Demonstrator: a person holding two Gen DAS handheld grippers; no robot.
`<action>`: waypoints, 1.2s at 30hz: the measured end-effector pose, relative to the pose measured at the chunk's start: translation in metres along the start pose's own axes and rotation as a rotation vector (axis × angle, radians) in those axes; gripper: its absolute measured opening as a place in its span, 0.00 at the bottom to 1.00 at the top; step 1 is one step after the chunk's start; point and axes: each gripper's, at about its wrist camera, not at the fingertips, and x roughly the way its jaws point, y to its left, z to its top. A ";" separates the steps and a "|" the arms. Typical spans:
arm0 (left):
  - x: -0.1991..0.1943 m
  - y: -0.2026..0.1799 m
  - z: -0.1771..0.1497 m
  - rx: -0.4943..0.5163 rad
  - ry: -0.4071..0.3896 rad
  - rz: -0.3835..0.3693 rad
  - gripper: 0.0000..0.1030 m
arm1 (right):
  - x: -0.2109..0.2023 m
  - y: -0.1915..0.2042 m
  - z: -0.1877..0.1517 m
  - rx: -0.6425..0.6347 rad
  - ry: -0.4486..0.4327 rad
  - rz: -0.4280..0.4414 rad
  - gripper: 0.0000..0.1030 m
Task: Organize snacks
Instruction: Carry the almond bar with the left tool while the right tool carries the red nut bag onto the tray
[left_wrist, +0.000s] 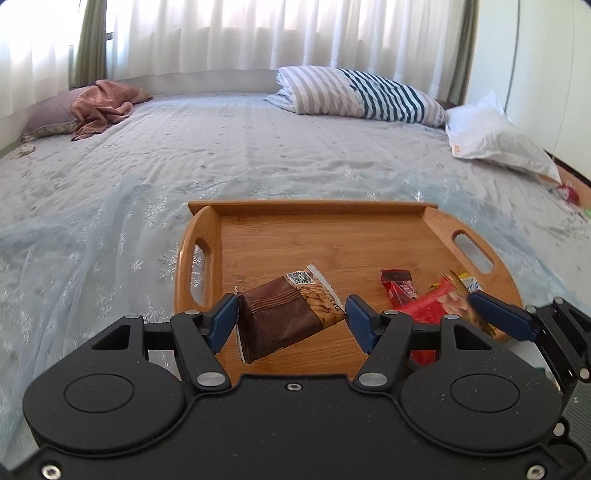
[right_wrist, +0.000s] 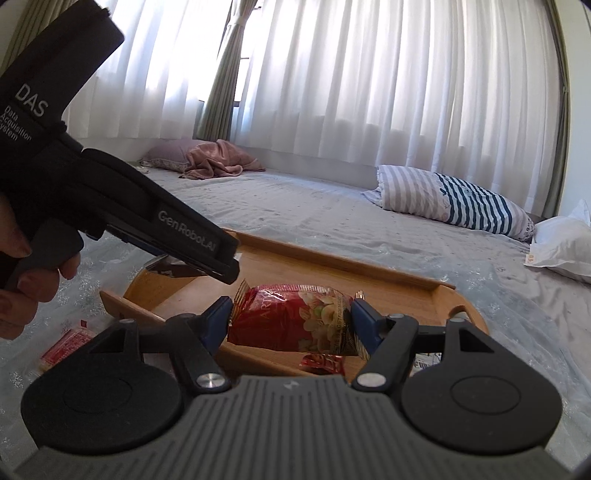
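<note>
My left gripper (left_wrist: 291, 322) is shut on a brown almond-chocolate packet (left_wrist: 284, 319), held tilted just above the near part of a wooden tray (left_wrist: 332, 229). My right gripper (right_wrist: 291, 324) is shut on a red snack packet (right_wrist: 295, 317), also over the tray (right_wrist: 388, 275), close beside the left one. In the left wrist view the red packet (left_wrist: 439, 301) shows at the right, pinched by a blue finger (left_wrist: 498, 317). A small red-brown packet (left_wrist: 400, 290) and a yellow packet (left_wrist: 468, 281) lie in the tray. The small red packet (right_wrist: 322, 363) lies under the right gripper.
The tray rests on a pale bedspread (left_wrist: 258, 155). A pink-red packet (right_wrist: 66, 345) lies on the bed to the tray's left. A person's hand (right_wrist: 22, 280) holds the left gripper's black housing (right_wrist: 110, 206). A striped pillow (left_wrist: 354, 94) and a white bag (left_wrist: 495, 136) lie far back.
</note>
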 end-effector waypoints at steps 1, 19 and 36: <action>0.004 -0.001 0.001 0.012 0.010 0.004 0.60 | 0.005 0.001 0.001 -0.004 0.010 0.007 0.69; 0.039 0.012 0.000 0.052 0.090 -0.027 0.60 | 0.073 -0.039 0.027 -0.245 0.168 0.449 0.69; 0.041 0.009 0.000 0.082 0.104 -0.068 0.62 | 0.095 -0.059 0.031 -0.320 0.245 0.590 0.80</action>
